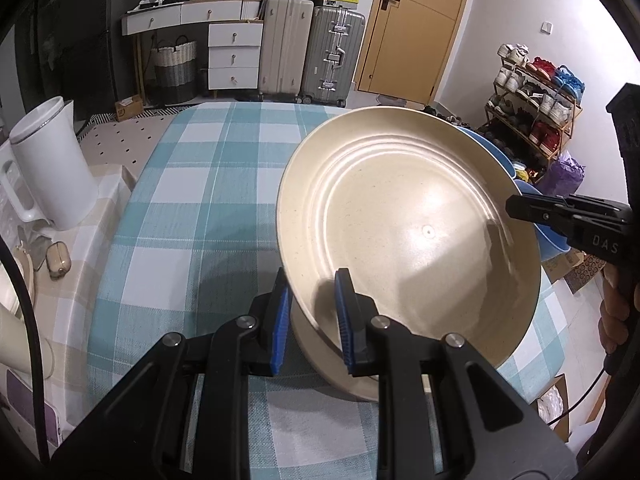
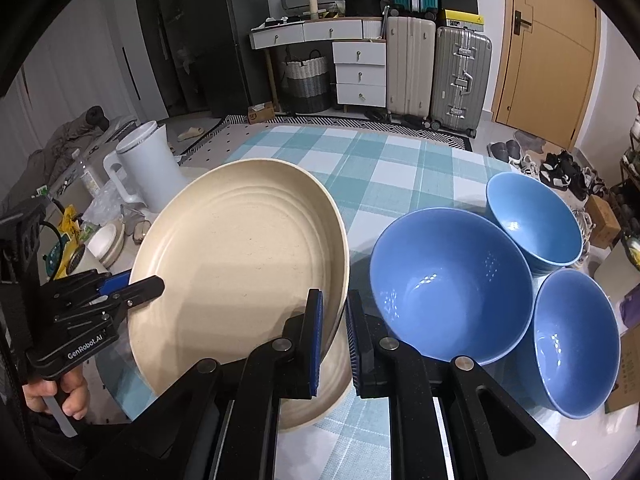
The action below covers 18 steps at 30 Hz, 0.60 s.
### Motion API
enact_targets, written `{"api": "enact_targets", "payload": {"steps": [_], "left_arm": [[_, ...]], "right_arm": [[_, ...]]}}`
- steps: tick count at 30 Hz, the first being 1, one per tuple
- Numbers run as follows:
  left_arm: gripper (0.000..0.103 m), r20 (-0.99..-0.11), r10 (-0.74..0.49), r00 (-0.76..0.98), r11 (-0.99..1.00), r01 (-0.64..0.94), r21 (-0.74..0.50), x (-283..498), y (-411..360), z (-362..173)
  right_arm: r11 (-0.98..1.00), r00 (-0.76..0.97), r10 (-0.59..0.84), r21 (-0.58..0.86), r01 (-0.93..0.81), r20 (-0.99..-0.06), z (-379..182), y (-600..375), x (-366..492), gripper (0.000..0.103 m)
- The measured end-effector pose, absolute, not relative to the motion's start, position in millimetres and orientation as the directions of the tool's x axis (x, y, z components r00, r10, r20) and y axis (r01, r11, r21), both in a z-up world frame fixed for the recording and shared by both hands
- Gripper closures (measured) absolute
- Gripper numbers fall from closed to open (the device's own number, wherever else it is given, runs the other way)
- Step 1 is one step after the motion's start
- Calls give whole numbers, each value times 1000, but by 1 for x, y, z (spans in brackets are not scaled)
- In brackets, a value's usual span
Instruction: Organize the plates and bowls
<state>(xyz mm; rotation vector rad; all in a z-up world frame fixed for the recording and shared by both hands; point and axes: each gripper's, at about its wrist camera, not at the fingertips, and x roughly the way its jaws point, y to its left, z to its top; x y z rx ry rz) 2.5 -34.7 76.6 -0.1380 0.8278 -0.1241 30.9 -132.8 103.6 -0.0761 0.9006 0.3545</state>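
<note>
A cream plate (image 1: 408, 232) hangs tilted just above a second cream plate (image 1: 332, 364) that lies on the checked tablecloth. My left gripper (image 1: 312, 280) is shut on the held plate's near rim, one blue pad on each face. My right gripper (image 2: 334, 300) is shut on the opposite rim of the same plate (image 2: 240, 256), and its tip (image 1: 520, 206) shows at the right of the left wrist view. The lower plate (image 2: 320, 400) peeks out under the held one. Three blue bowls (image 2: 448, 284) (image 2: 532, 220) (image 2: 572, 340) stand close together to the right of the plates.
A white jug (image 1: 48, 160) and small clutter stand at the table's left side. The checked tablecloth (image 1: 200, 200) stretches bare beyond the plates. A hand (image 2: 60, 396) grips the left tool's handle. Suitcases, drawers, a shoe rack and a door line the far wall.
</note>
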Motion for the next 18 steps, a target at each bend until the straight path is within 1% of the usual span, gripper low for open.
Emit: {"api": "enact_targets", "payload": {"steps": [8, 18], "left_arm": [[85, -732, -160, 663, 985, 61, -160, 7, -33, 62], [85, -754, -162, 637, 986, 67, -155, 20, -29, 35]], "right_arm": [[943, 558, 270, 99, -318, -784, 88, -134, 27, 90], [947, 553, 243, 71, -313, -797, 69, -130, 20, 90]]}}
